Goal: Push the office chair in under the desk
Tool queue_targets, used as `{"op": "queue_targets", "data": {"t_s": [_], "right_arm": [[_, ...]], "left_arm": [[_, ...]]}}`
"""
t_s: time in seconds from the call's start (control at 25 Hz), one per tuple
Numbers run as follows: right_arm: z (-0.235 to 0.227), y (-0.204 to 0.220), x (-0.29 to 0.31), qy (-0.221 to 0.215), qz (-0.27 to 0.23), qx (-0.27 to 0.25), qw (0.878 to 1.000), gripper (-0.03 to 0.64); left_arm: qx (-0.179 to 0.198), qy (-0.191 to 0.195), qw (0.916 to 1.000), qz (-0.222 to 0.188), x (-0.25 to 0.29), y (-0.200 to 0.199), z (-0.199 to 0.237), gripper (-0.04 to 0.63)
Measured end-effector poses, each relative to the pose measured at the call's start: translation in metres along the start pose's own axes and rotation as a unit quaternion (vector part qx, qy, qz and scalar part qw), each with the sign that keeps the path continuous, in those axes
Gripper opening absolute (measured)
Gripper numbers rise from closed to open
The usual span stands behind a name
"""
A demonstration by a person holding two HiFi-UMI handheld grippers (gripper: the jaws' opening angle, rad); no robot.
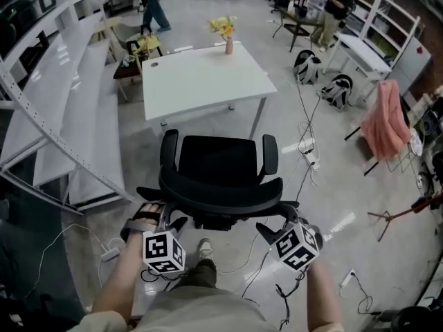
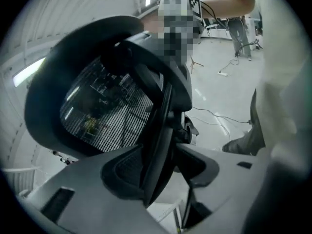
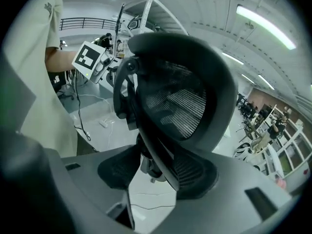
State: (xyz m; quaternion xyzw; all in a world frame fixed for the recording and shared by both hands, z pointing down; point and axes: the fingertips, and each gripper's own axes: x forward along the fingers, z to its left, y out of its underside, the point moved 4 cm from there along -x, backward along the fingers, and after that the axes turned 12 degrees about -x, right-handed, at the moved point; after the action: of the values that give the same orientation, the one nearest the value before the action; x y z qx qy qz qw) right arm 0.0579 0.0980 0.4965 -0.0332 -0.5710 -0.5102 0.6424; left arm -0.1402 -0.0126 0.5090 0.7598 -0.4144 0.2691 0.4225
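The black office chair (image 1: 218, 168) stands on the floor just short of the white desk (image 1: 201, 81), with its seat facing the desk and its mesh backrest (image 2: 97, 106) toward me. My left gripper (image 1: 151, 216) is at the backrest's left edge. In the left gripper view, that gripper (image 2: 161, 179) is open, with the backrest's rim running between its jaws. My right gripper (image 1: 273, 228) is at the backrest's right edge. In the right gripper view, it (image 3: 156, 174) is open too, and the backrest (image 3: 185, 101) rim passes between its pads with a gap on one side.
A vase of yellow flowers (image 1: 227, 37) stands at the desk's far edge. White shelving (image 1: 62, 116) runs along the left. Cables and a power strip (image 1: 308, 147) lie on the floor at the right, near backpacks (image 1: 336, 88) and a pink cloth on a rack (image 1: 384, 126). A person (image 1: 152, 5) walks far behind.
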Motion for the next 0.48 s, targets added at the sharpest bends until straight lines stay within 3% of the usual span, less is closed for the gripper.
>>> {"op": "queue_targets", "data": {"t_s": [0.2, 0.48], "right_arm": [[-0.013, 0.006, 0.024, -0.010, 0.044, -0.037, 0.998, 0.201], [-0.025, 0.008, 0.028, -0.030, 0.043, -0.036, 0.998, 0.193]], "left_arm": [[0.017, 0.015, 0.9997, -0.007, 0.018, 0.000, 0.015, 0.196], [-0.004, 0.038, 0.9977, -0.056, 0.023, 0.000, 0.024, 0.196]]}}
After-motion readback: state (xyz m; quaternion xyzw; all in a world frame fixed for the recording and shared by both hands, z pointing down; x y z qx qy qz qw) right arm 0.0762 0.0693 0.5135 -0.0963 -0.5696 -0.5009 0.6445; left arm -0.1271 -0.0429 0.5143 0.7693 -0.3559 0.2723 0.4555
